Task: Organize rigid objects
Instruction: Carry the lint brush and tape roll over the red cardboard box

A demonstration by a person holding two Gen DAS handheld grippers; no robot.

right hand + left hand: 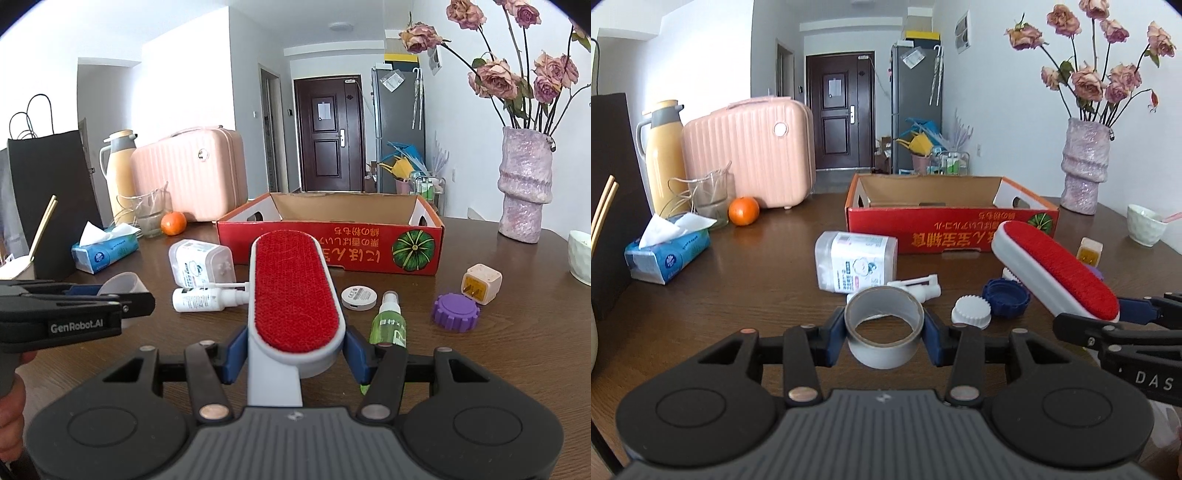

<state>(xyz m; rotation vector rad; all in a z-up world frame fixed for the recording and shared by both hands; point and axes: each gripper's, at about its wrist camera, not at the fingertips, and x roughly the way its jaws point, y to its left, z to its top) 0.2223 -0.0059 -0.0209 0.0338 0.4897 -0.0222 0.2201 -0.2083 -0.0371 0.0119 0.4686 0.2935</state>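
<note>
While both grippers carry a load, the risk lies in the run to the box [328, 242], which stands open and looks empty at the far side of the table [757, 280].

The left gripper [884, 334] is clamped on a tape roll [884, 325], its blue pads pressing the roll's outer wall from either side, with the roll's hole facing up. The roll is thin-walled and rounded, so I judge that it could squash or swivel between the pads if the hand tilts, and then drop among the loose caps [971, 314] below it.

The right gripper [293, 350] grips a lint brush [295, 295] by its grey neck, with the long red head sticking out forward toward the box. That overhang could lever the brush down in the pads, and its tip might strike the box's near wall if it is carried in too low.

Both loads are off the table, near each other, so the two tools could collide on the way. Still on the table are a white jar [857, 258], a spray bottle [207, 297], a green bottle [389, 325], a purple cap [456, 310] and a small cube [482, 282], which a low pass could knock.
</note>
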